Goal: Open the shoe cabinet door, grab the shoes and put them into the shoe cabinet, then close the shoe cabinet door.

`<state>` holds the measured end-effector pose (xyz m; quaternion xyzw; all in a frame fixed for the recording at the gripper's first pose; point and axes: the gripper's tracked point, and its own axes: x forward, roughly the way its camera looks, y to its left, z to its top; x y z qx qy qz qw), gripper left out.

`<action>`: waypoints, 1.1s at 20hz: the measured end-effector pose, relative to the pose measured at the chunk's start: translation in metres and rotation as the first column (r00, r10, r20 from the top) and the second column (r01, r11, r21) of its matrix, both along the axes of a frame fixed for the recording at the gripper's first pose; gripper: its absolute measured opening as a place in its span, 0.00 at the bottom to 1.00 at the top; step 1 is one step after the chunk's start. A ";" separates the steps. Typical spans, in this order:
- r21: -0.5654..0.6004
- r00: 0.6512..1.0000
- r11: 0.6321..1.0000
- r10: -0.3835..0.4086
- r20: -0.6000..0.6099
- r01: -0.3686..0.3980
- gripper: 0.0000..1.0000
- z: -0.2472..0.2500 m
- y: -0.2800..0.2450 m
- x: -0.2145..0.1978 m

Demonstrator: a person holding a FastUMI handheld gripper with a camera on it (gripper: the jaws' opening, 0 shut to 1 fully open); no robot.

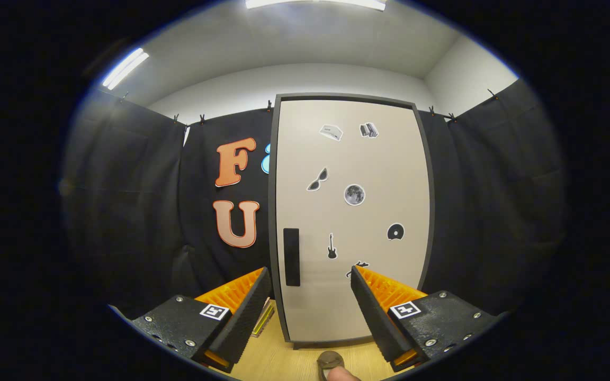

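The gripper point(310, 296) has its fingers spread wide with nothing between them. Beyond them the shoe cabinet point(351, 211) stands upright on the wooden desk point(273, 360), door point(379, 174) closed against the dark frame. A black handle point(291, 256) runs along the door's left edge, and small stickers point(354, 194) dot its pale face.

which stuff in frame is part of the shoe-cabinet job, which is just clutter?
Job:
- shoe cabinet door, shut, beyond the fingers
- dark handle near its left edge
- gripper, open, empty

Lying about:
- stickers on the door
- flat items on the wooden floor, left of the cabinet
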<state>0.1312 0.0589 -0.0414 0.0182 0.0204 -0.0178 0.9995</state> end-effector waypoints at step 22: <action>0.014 0.999 0.999 0.037 -0.028 -0.036 0.41 -0.065 0.035 0.168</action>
